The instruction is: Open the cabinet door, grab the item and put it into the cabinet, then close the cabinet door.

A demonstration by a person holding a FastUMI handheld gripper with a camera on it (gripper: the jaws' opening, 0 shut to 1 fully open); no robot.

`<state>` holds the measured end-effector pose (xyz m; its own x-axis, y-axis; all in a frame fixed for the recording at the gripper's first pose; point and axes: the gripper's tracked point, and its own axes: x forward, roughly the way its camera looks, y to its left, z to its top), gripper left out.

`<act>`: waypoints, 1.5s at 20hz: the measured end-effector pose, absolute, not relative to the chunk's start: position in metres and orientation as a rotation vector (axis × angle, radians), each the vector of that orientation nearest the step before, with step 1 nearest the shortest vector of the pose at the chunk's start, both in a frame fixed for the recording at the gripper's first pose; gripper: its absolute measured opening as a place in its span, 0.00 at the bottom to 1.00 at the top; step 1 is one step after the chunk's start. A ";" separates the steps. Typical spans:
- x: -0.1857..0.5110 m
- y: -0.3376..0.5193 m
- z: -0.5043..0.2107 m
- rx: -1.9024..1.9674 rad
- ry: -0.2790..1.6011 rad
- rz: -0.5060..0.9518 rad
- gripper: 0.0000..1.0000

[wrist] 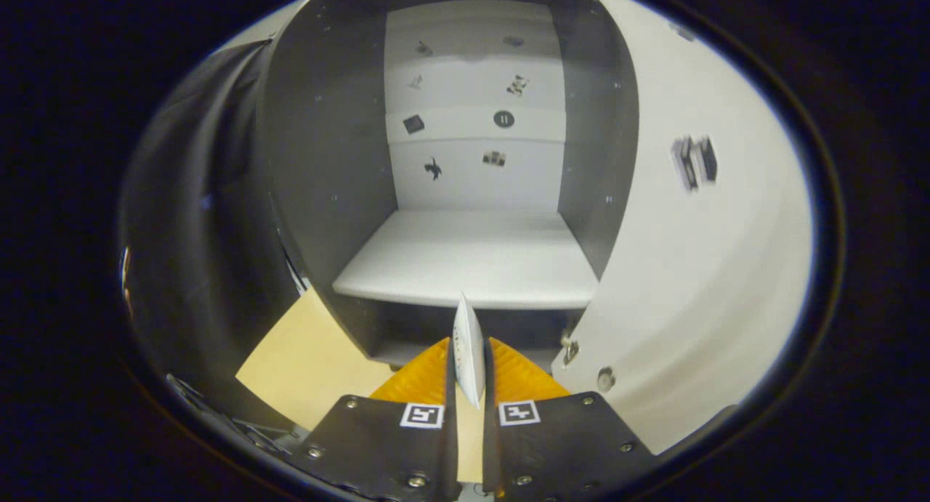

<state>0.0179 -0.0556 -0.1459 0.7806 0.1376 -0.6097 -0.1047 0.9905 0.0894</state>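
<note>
2 fingers of the gripper (468, 371) are pressing nearly together on a thin white item (468, 346), holding it upright and edge-on between them. They are pointing level into the open cabinet (327, 160), with the item's top edge sitting just before the front lip of the white shelf (472, 258). This shelf is lying bare, and small dark stickers are dotting the white back wall. Standing swung open beside the fingers is the white cabinet door (697, 269). Below is showing a tan tabletop (305, 357).
</note>
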 end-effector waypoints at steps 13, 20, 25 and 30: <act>0.125 -0.057 -0.173 0.013 0.874 0.127 0.14; 0.140 -0.048 -0.192 0.000 0.944 0.148 0.13; 0.148 -0.040 -0.189 0.024 0.905 0.151 0.32; 0.148 -0.040 -0.180 -0.024 0.839 0.148 0.88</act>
<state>0.1477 -0.0402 -0.1800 0.6586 0.1211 -0.7426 -0.1402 0.9894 0.0371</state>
